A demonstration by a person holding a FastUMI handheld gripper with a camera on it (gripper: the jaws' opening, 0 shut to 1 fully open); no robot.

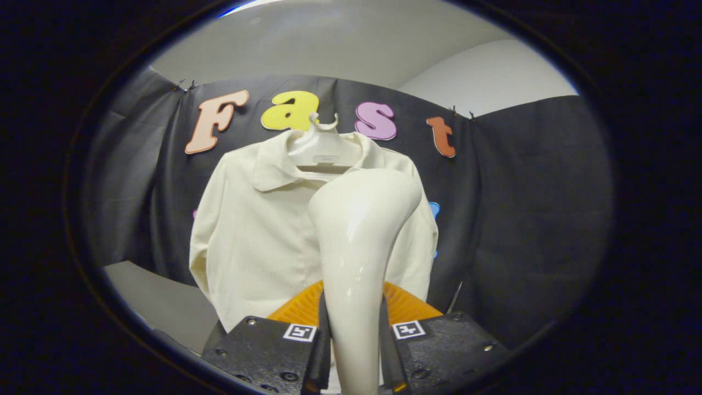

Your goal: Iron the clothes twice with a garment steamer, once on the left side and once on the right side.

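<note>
Gripping the handle of a garment steamer (359, 241), the gripper (355, 343) has both fingers (321, 334) pressed against the handle's sides, one on each flank, with the handle filling the gap between them. The steamer is glossy and cream-white; its handle rises straight up from between the fingers and widens into a broad, rounded head that leans toward the right at the top. An orange ribbed part (299, 307) of the steamer shows just behind the fingers, on both sides of the handle.

Beyond the steamer hangs a cream, long-sleeved collared shirt (258, 236), facing the camera. It sits on a white plastic hanger (323, 148) whose hook stands at the top, against the black cloth wall (526, 208) of the booth. The steamer head covers the shirt's centre-right chest, just below the collar; whether the head touches the fabric cannot be told. The shirt's left half and its sleeve are in plain sight, while the right side shows as a narrow strip past the head.

A pale table (159, 302) surface lies low beside the shirt's sleeve, under the cloth wall.
</note>
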